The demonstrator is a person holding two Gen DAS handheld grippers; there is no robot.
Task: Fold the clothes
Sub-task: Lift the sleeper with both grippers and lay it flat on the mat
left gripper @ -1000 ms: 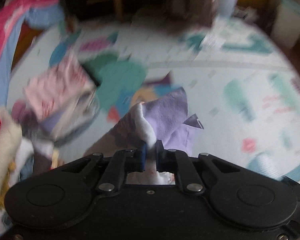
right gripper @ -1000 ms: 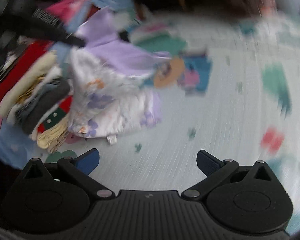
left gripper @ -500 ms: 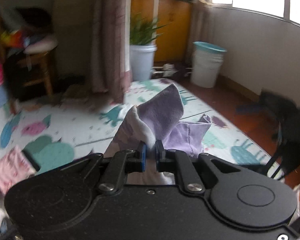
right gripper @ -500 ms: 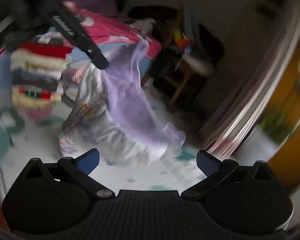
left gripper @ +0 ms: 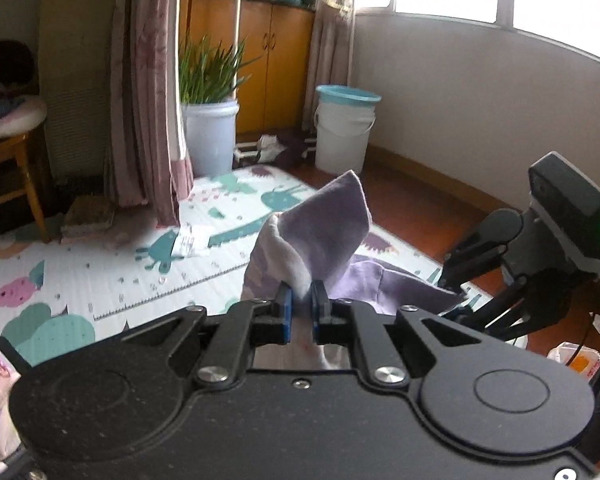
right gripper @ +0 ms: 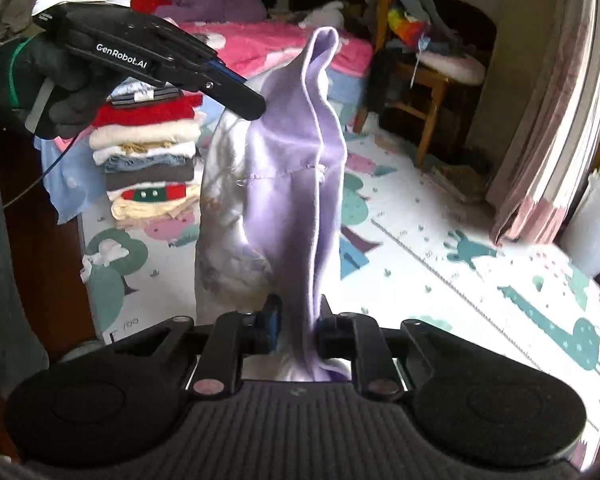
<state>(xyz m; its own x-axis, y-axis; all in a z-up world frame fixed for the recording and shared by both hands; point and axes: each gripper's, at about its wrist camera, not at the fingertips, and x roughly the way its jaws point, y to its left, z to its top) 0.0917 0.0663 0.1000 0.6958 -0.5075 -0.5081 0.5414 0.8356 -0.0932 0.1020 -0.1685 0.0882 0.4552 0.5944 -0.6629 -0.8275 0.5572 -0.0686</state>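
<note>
We have the lilac garment (right gripper: 296, 184) lifted off the play mat (right gripper: 460, 264), strung between both tools. Left hand-held gripper (left gripper: 301, 305) is clamped on a white-lined fold. Right hand-held gripper (right gripper: 298, 320) has its jaws closing, cloth pinched between them. A stack of folded clothes (right gripper: 152, 160) stands on the mat behind.

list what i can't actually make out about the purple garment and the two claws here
- Left wrist view: the purple garment below the left claw is hidden by the claw's body.
- Right wrist view: whether the closing right claw presses the cloth between its pads; folds cover the contact.
- Both views: the garment's type; it hangs bunched.
</note>
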